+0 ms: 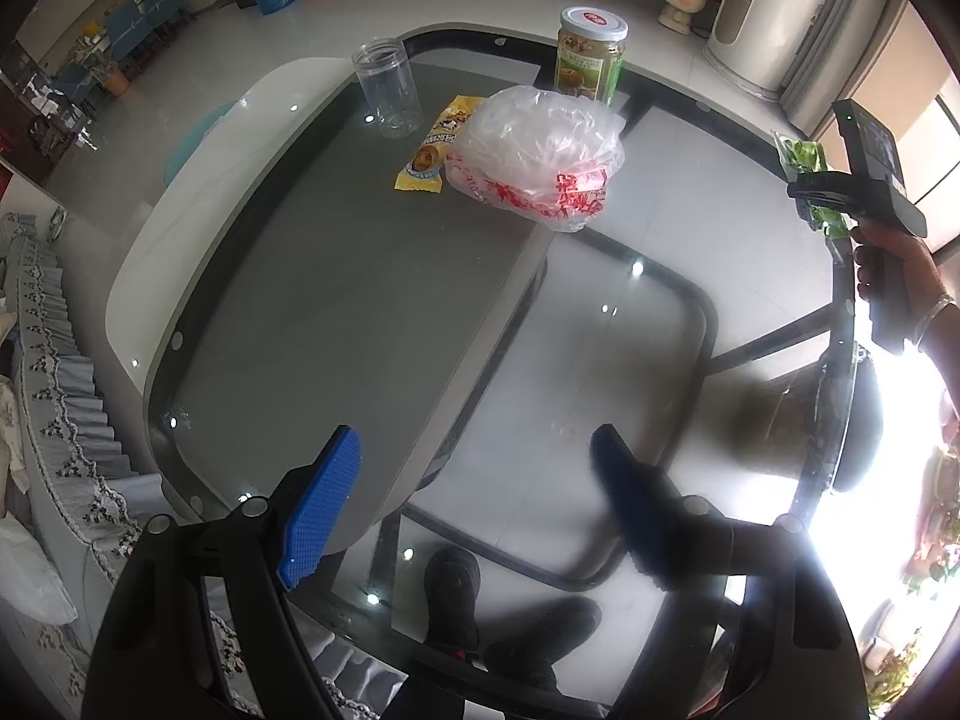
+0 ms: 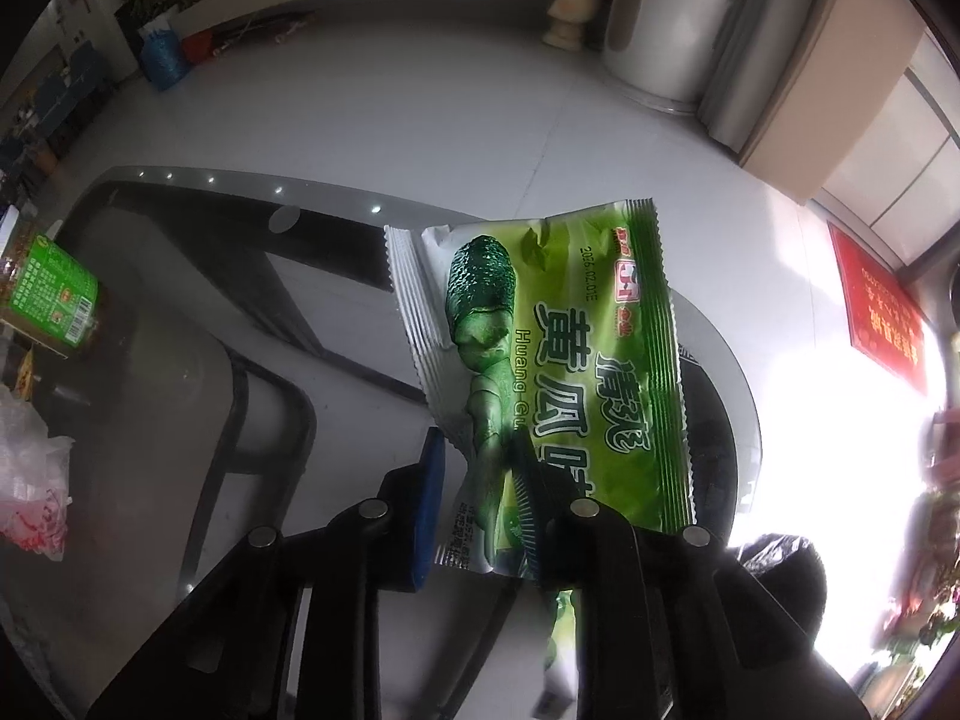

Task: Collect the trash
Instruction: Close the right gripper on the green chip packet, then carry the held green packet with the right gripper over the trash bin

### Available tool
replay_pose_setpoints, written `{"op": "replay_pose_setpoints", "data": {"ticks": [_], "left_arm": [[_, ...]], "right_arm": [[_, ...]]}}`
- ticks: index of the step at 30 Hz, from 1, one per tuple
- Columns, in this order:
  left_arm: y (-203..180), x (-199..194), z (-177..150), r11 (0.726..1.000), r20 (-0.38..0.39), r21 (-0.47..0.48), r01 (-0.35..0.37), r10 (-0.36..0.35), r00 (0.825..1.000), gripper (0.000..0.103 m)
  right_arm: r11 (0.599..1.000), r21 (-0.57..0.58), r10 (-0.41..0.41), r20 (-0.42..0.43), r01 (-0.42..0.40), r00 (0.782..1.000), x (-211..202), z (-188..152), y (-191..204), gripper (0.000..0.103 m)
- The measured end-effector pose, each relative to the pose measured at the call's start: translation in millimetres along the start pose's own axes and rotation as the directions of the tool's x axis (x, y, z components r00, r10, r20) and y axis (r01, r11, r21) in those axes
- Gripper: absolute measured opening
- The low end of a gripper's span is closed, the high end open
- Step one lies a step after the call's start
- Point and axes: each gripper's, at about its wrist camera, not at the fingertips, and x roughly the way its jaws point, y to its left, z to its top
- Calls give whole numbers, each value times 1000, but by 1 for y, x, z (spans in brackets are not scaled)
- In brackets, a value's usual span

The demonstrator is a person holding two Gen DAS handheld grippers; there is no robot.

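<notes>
A green snack wrapper [image 2: 558,348] sits between the blue pads of my right gripper [image 2: 480,510], which is shut on its lower end. The left wrist view shows that right gripper [image 1: 825,192] and the green wrapper [image 1: 801,156] at the glass table's right edge, held by a hand. My left gripper [image 1: 474,444] hangs open over the glass table [image 1: 336,312] with nothing between its fingers. Farther back on the table lie a crumpled clear plastic bag with red print [image 1: 540,162] and a yellow snack wrapper [image 1: 435,147].
An open clear jar [image 1: 387,90] and a white-lidded jar of food [image 1: 591,54] stand at the table's far end. A covered sofa [image 1: 54,420] runs along the left. A dark bag-like shape [image 2: 780,564] sits off the table's right edge. Shoes [image 1: 456,588] show under the glass.
</notes>
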Motion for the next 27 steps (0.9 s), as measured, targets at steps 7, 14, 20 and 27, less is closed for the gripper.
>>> {"op": "replay_pose_setpoints", "data": {"ticks": [7,14,20,27], "left_arm": [[1,4,0,1000,-7,9,1,-1,1000,78],[2,4,0,1000,-3,13,1,-1,1000,78],[6,3,-1,1000,-4,12,1,-1,1000,78],[11,2,-1,1000,-1,10,0,0,1000,78]], "right_arm": [[1000,5,14,25,-14,1000,-12,0,3,4],[1000,-25,12,53,-11,999,-22,-6,20,4],[999,-36,11,53,-9,999,-27,-12,30,3],[999,-29,15,56,-13,998,-36,-14,33,3]]}}
